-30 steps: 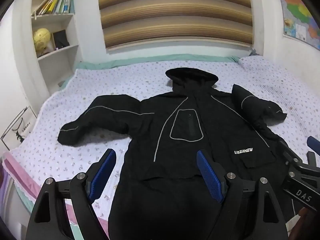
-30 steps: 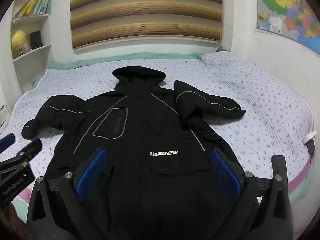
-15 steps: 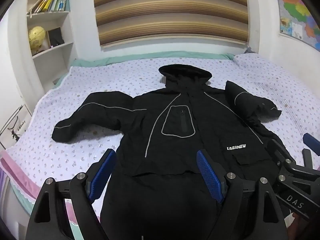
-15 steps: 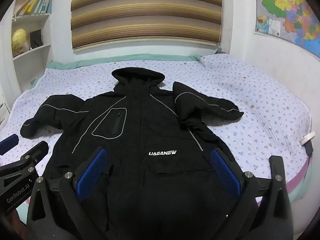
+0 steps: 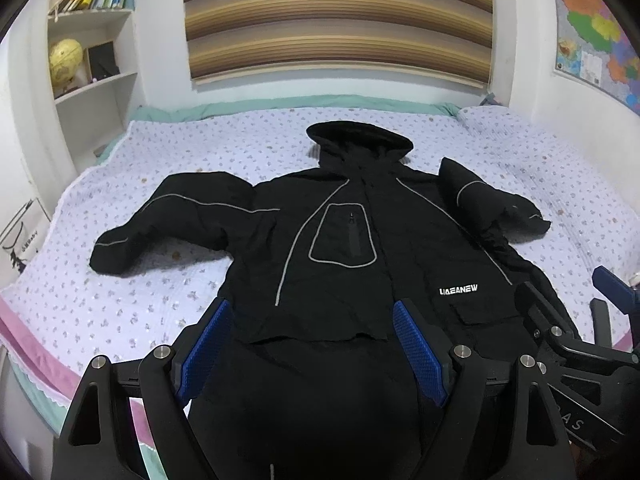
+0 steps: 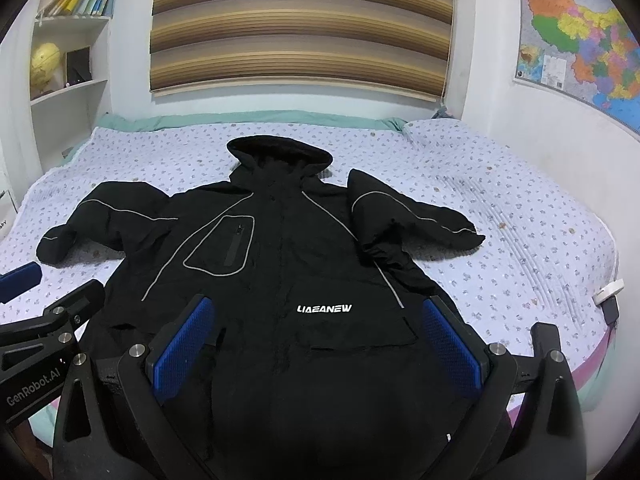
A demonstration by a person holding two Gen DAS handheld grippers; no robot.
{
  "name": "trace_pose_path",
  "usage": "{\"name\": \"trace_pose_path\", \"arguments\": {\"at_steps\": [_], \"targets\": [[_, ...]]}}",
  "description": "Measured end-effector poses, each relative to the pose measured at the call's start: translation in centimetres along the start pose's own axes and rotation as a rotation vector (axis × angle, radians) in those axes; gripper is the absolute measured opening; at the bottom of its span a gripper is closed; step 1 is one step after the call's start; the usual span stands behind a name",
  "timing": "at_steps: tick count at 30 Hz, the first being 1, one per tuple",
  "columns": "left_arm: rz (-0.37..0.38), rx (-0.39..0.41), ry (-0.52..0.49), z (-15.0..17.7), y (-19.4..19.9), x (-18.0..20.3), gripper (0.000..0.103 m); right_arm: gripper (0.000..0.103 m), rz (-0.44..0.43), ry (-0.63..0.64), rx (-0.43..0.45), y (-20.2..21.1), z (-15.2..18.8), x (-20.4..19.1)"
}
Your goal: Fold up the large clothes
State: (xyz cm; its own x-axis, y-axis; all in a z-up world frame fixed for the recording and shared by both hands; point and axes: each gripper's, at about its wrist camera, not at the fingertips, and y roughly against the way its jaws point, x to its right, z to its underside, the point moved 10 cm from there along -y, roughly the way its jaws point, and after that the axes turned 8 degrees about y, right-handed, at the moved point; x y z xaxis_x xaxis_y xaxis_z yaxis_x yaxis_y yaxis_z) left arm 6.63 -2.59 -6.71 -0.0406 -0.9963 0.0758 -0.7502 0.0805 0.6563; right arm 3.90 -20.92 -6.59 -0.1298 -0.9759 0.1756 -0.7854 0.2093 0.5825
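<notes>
A black hooded jacket (image 5: 340,248) lies face-up on the bed (image 5: 168,300), hood toward the striped blind (image 5: 336,20) and hem hanging over the near edge. It is spread flat, zipped front upward, which suits a fold that begins with the sleeves. The sleeve on the side of the zipped chest pocket (image 5: 344,236) stretches outward from the jacket's body; the sleeve on the side of the white "LIAEANEW" lettering (image 6: 324,309) is bunched and doubled near the shoulder, so it probably needs smoothing first.

The left tool (image 5: 312,344) hangs above the hem on the pocket side, its blue pads spread wide with nothing between them. The right tool (image 6: 318,340) hangs above the hem on the lettering side, likewise spread and empty. Both sit beside each other at the hem end, seemingly a ready stance. No fold looks started.
</notes>
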Motion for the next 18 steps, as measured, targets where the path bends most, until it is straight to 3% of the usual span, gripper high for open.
{"name": "trace_pose_path", "arguments": {"at_steps": [18], "targets": [[0.009,0.019,0.009,-0.2,0.5,-0.1,0.083,0.103,0.072,0.015,-0.003,-0.2,-0.5,1.6]]}}
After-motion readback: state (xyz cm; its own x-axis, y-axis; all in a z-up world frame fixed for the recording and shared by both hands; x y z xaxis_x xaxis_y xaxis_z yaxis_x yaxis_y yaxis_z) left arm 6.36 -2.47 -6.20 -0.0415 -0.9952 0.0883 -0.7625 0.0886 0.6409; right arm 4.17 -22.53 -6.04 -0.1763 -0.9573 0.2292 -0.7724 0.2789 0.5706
